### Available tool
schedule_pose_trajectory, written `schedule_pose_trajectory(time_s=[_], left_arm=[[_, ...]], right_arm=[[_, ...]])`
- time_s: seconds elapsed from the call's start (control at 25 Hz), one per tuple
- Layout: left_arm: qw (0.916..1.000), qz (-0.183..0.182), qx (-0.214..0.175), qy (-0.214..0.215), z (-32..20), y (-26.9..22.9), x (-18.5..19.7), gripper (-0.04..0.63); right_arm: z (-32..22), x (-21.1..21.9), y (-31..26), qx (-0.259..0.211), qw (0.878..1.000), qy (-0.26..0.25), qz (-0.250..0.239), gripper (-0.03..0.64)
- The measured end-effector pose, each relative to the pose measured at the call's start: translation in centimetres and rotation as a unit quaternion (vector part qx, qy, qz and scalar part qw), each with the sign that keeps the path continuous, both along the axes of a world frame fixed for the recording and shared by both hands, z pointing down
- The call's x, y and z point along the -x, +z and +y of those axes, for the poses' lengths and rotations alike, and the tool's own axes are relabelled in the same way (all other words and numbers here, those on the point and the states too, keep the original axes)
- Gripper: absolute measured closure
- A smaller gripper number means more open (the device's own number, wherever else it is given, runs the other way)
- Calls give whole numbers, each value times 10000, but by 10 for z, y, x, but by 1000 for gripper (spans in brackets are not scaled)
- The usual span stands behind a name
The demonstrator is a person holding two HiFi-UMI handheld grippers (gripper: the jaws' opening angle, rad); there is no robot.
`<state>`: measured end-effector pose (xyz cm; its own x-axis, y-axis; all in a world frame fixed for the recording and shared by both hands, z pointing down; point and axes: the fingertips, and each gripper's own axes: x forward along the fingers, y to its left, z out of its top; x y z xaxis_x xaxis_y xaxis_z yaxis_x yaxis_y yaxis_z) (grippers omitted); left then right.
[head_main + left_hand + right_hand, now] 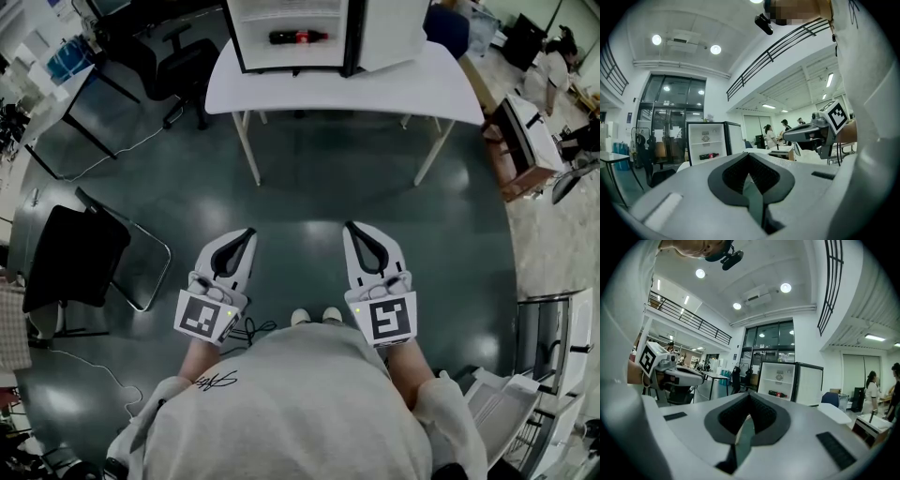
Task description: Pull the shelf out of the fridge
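A small white fridge (291, 37) stands open on a white table (342, 89) far ahead of me, its door (389, 33) swung to the right. A cola bottle (298, 37) lies on a shelf inside. The left gripper view shows the fridge (707, 140) with a white shelf (706, 144) above the bottle (708, 155). My left gripper (249, 232) and right gripper (349, 226) are held level near my body, well short of the table. Both are shut with nothing between the jaws. The right gripper view also shows the fridge (777, 380) and the bottle (777, 393).
A black folding chair (75, 258) stands at my left and an office chair (173, 56) beside the table. A brown cart (525, 141) and a white rack (553, 347) are at the right. Dark floor lies between me and the table. People stand far off (769, 136).
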<state>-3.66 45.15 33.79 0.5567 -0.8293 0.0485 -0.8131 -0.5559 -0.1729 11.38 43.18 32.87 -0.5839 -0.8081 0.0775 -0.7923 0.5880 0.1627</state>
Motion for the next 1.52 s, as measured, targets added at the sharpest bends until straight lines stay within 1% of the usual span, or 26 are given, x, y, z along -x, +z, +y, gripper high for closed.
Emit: schedule_pose_trajectory(time_s=[0.28, 0.52, 0.64, 0.76, 1.24, 1.52], left_arm=[[10000, -14, 71, 24, 9, 12, 22, 591], [9999, -11, 144, 69, 17, 19, 40, 591], [9998, 73, 114, 124, 14, 18, 37, 591], [9997, 77, 38, 214, 13, 16, 32, 591], [10000, 70, 15, 60, -10, 13, 54, 591], [10000, -5, 51, 64, -39, 15, 56, 591]], right_arm=[[10, 21, 13, 64, 9999, 11, -82, 604], [22, 33, 16, 96, 9998, 170, -52, 604], [27, 34, 26, 206, 9996, 179, 40, 604], [28, 34, 31, 233, 9995, 197, 20, 604], [-3, 55, 17, 98, 9999, 49, 15, 604], [-36, 51, 13, 33, 10000, 68, 34, 604]])
